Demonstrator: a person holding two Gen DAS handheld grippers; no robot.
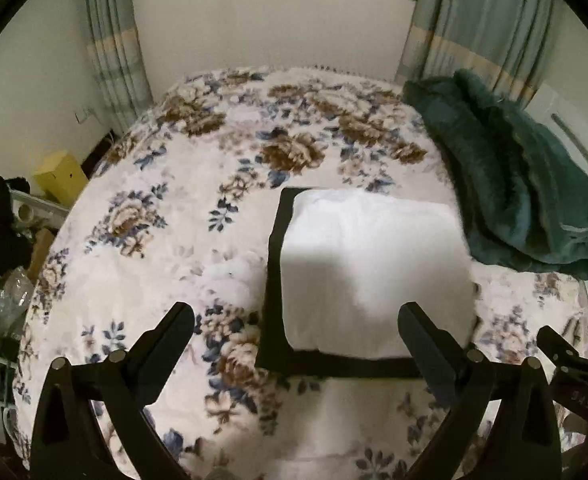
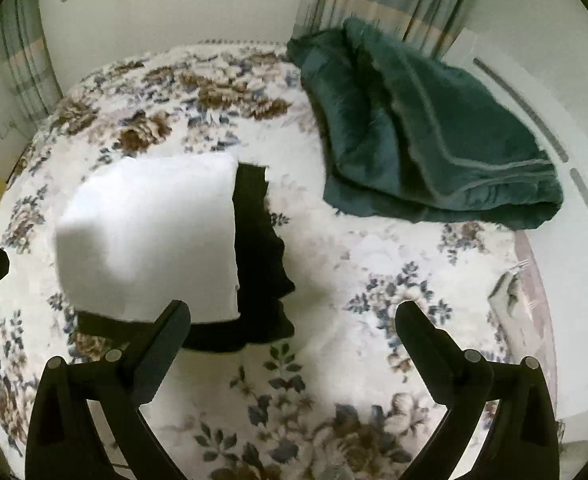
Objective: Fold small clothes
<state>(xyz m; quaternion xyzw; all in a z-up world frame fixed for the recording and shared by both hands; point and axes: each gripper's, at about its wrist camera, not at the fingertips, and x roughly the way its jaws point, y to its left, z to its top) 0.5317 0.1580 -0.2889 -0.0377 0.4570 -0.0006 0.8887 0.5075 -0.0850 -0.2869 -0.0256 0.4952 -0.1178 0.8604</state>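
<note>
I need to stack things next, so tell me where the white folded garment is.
The white folded garment lies on a black garment on the floral bedspread, left of the green blanket, just beyond both open grippers.

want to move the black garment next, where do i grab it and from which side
Probably the black garment's right edge, coming from the right with the right gripper. That strip pokes out bare from under the white cloth, and its wavy edge should pinch easily. The rest is mostly covered.

A green blanket lay bunched on the floral bedspread. Striped curtains hung behind. A yellow box stood bedside.
</note>
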